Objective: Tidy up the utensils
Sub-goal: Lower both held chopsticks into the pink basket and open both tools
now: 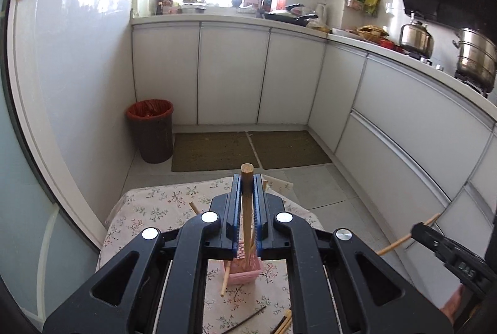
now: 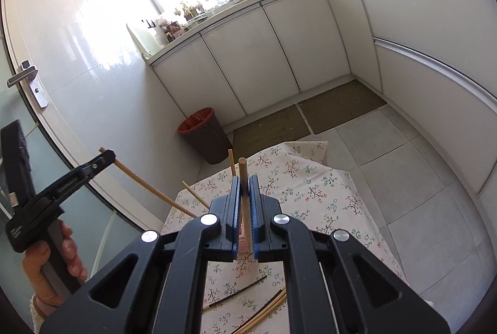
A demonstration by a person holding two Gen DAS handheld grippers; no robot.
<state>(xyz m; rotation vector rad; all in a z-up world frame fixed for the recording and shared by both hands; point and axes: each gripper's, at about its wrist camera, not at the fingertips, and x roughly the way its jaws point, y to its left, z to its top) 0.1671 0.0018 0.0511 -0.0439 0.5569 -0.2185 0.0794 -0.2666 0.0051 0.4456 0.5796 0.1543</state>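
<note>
left tongs: we clamp a round wooden chopstick | right tongs: we clamp another round stick | below: pink slotted holder on floral cloth

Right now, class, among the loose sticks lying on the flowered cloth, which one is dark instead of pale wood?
The thin dark stick lying flat near the cloth's near edge, beside the pale chopsticks. The others, including those clamped in each gripper, are light wood.

Right gripper clamped on wooden chopstick; left gripper grips second chopstick above floral tablecloth.
</note>
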